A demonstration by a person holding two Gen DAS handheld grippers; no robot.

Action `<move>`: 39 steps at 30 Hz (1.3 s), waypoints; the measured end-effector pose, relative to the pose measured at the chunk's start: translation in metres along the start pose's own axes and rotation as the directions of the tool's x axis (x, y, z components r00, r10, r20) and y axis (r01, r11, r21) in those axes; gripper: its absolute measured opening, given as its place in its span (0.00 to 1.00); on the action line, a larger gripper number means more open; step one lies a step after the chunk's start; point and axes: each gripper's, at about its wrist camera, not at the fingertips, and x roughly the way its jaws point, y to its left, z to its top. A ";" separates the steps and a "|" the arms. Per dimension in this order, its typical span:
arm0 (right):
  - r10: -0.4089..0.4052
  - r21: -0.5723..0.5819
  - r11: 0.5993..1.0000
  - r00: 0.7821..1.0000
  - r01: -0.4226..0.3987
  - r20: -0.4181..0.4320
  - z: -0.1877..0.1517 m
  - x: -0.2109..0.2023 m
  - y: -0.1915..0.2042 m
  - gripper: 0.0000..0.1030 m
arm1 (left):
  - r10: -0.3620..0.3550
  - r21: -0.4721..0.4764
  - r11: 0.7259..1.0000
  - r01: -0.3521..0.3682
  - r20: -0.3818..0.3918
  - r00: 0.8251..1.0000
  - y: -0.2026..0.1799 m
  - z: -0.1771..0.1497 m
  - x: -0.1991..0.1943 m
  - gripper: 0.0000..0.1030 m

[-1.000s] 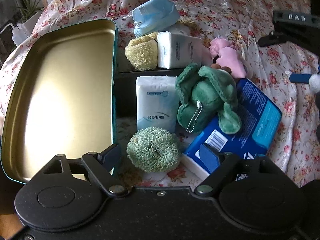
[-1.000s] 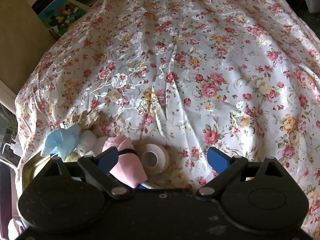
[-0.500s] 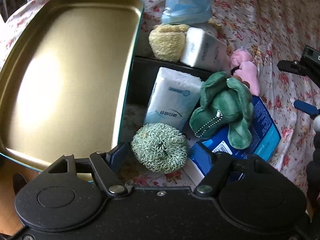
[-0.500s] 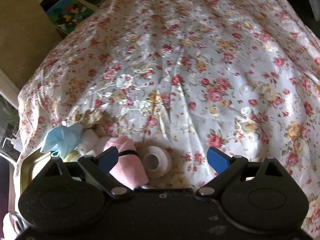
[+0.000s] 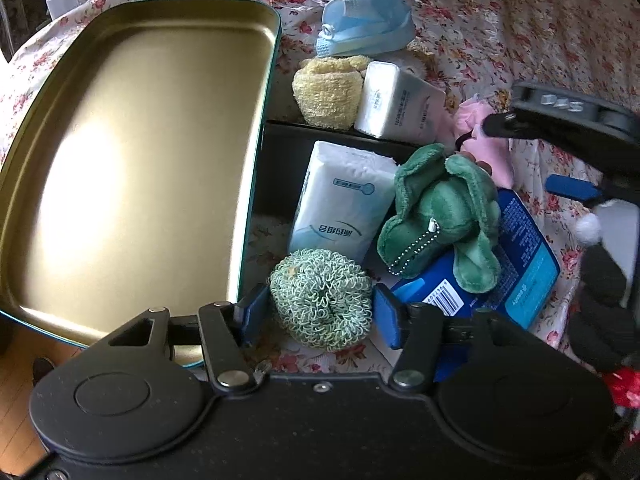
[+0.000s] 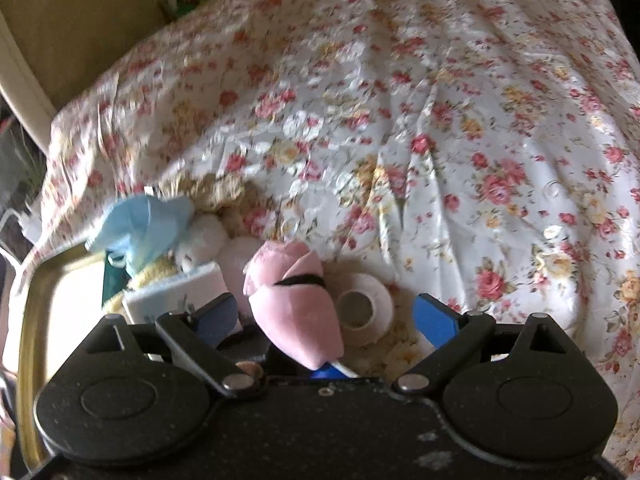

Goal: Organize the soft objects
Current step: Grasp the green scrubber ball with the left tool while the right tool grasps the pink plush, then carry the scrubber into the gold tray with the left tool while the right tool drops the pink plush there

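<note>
In the left wrist view my left gripper (image 5: 320, 314) is open with its blue pads on either side of a green curly scrubber ball (image 5: 322, 298). Behind it lie a white tissue pack (image 5: 340, 204), a green plush toy (image 5: 440, 208) on a blue tissue pack (image 5: 524, 256), a yellow fluffy sock (image 5: 326, 94), a second white pack (image 5: 396, 106), a blue face mask (image 5: 366, 22) and a pink soft bundle (image 5: 480, 136). My right gripper (image 6: 324, 316) is open, with the pink bundle (image 6: 294, 304) between its pads and a white tape roll (image 6: 362, 308) beside it.
An open gold tin lid with a teal rim (image 5: 132, 152) stands at the left, also in the right wrist view (image 6: 36, 320). The floral cloth (image 6: 420, 120) covers the surface. The right gripper (image 5: 568, 120) shows at the right of the left wrist view.
My left gripper moved forward and its pads closed in around the green scrubber ball. My right gripper moved forward and down toward the pink bundle.
</note>
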 end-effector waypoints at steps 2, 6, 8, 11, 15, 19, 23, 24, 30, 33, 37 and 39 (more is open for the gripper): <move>-0.014 -0.017 1.000 1.000 0.013 -0.022 0.000 0.008 0.005 0.87 | -0.006 0.006 1.000 0.006 0.000 1.000 0.000 0.000 -0.001 0.52; -0.039 -0.056 0.998 0.997 0.035 -0.064 -0.004 0.018 0.012 0.63 | -0.005 0.037 0.999 0.004 0.023 1.000 -0.003 -0.002 -0.008 0.52; -0.041 -0.054 0.998 0.997 0.037 -0.063 -0.004 0.020 0.010 0.59 | -0.011 0.045 0.999 0.009 0.032 0.999 -0.003 -0.003 -0.013 0.52; 0.010 -0.023 1.000 0.998 -0.011 -0.065 -0.003 0.014 0.004 0.29 | -0.024 0.044 0.999 0.023 0.044 0.999 0.000 -0.003 -0.019 0.52; 0.023 0.033 0.999 1.000 -0.022 -0.017 -0.003 0.000 -0.006 0.24 | -0.040 0.048 0.998 0.037 0.060 0.997 0.003 -0.004 -0.025 0.52; 0.019 0.086 0.996 0.996 -0.027 0.092 0.000 -0.021 -0.018 0.24 | -0.051 0.057 0.997 0.047 0.081 0.995 0.003 -0.007 -0.034 0.52; 0.039 0.143 0.988 0.985 -0.063 0.166 0.002 -0.038 -0.031 0.24 | -0.062 0.057 0.997 0.056 0.106 0.992 0.007 -0.008 -0.043 0.52; 0.043 0.151 0.986 0.983 -0.071 0.180 0.002 -0.041 -0.033 0.24 | -0.064 0.055 0.997 0.058 0.114 0.991 0.008 -0.008 -0.046 0.52; 0.082 0.124 0.985 0.964 -0.117 0.254 -0.003 -0.059 -0.027 0.24 | -0.037 0.034 0.999 0.031 0.183 0.982 0.022 -0.005 -0.062 0.52; 0.116 0.078 0.987 0.952 -0.144 0.285 -0.007 -0.066 -0.017 0.24 | -0.010 0.004 1.000 0.009 0.219 0.976 0.034 -0.003 -0.071 0.52; 0.158 0.007 0.986 0.937 -0.168 0.312 -0.011 -0.072 -0.001 0.24 | 0.036 -0.037 0.999 -0.028 0.258 0.966 0.052 0.000 -0.081 0.52; 0.180 -0.030 0.983 0.932 -0.180 0.315 -0.014 -0.074 0.007 0.24 | 0.055 -0.060 0.997 -0.040 0.272 0.961 0.062 0.003 -0.087 0.52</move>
